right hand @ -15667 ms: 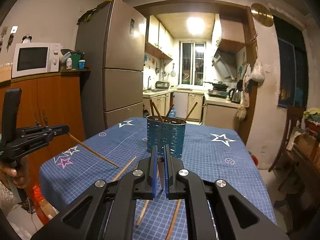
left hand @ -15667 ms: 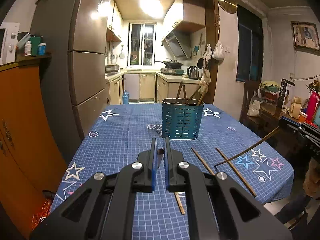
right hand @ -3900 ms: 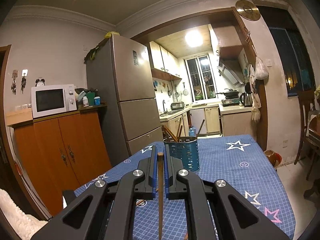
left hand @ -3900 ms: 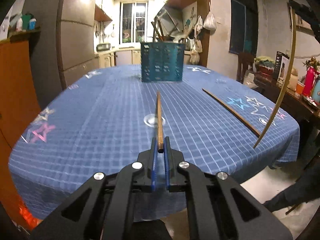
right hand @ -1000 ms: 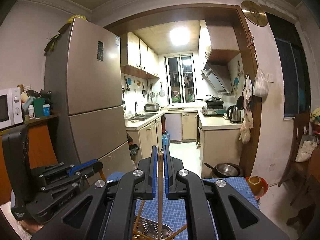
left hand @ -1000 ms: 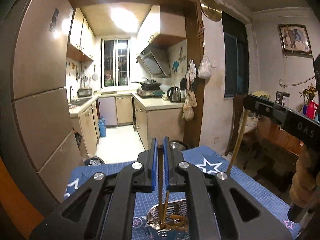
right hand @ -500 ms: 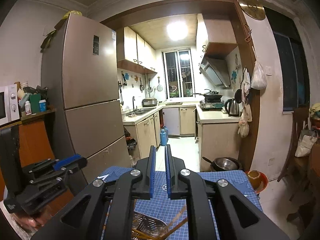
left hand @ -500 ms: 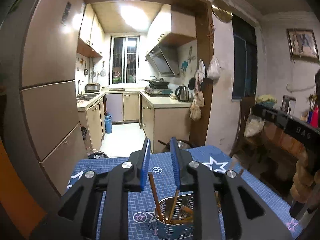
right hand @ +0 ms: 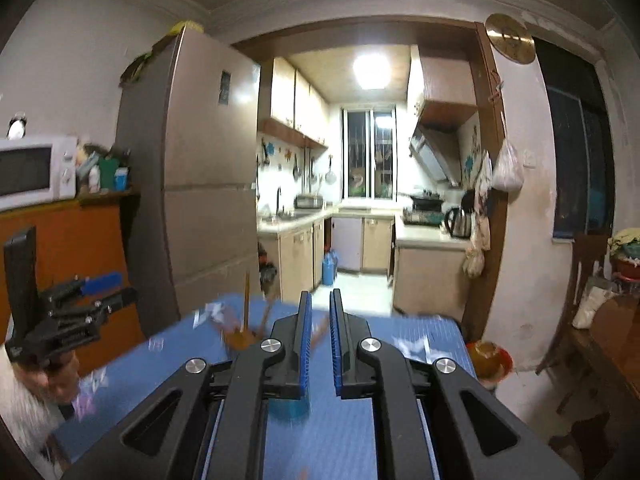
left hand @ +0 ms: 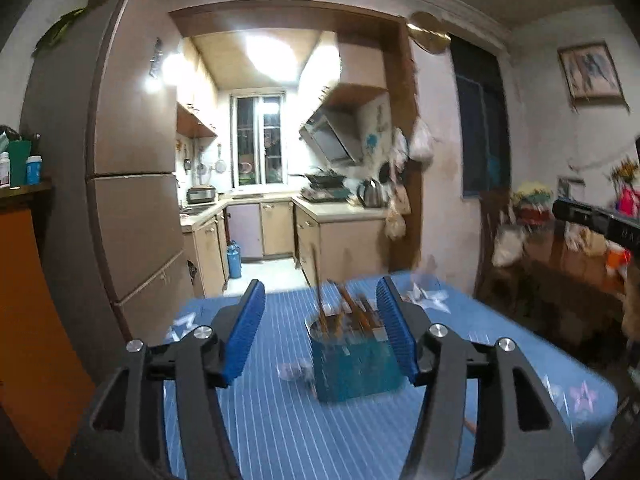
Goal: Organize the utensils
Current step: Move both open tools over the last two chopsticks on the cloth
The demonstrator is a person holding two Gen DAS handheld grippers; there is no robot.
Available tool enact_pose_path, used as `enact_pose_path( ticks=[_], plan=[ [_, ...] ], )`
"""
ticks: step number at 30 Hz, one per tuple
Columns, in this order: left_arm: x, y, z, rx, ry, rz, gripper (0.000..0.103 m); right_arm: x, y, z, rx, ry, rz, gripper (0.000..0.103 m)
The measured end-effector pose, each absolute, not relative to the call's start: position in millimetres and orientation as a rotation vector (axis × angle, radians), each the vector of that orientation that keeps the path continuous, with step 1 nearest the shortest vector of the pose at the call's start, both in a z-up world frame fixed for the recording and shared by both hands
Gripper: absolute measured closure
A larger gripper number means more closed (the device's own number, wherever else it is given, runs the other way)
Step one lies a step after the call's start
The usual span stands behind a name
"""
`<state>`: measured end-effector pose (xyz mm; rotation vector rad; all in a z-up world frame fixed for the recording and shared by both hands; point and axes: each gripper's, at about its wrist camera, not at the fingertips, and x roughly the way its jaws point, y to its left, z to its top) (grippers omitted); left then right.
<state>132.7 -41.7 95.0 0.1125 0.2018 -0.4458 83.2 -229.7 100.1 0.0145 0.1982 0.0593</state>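
Both chopsticks (left hand: 340, 312) released into teal holder (left hand: 354, 368); left gripper (left hand: 320, 332) opening, empty; right gripper (right hand: 319, 340) narrow, empty; no legible writing.

Home dining room opening onto a small kitchen: tall fridge (right hand: 208, 184) by the doorway, microwave (right hand: 36, 172) on an orange cabinet (right hand: 80, 248), range hood (left hand: 332, 140), kettle (right hand: 458, 216), blue star-print tablecloth (left hand: 280, 420), framed picture (left hand: 590, 72) on the wall
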Motion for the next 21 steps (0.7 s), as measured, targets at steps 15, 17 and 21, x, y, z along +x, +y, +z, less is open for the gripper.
enact_pose_path(
  ticks=[15,17,21],
  plan=[
    [-12,-91,-52,0.274,0.367,-0.281,0.038,-38,-221,-48,0.119,0.475,0.005,0.087],
    [-25,-102,-66,0.381,0.379,-0.250,0.038,-40,-218,-64,0.146,0.519,0.021,0.087],
    [-39,-97,-67,0.418,0.349,-0.164,0.032,-39,-201,-86,0.095,0.582,0.075,0.087]
  ],
)
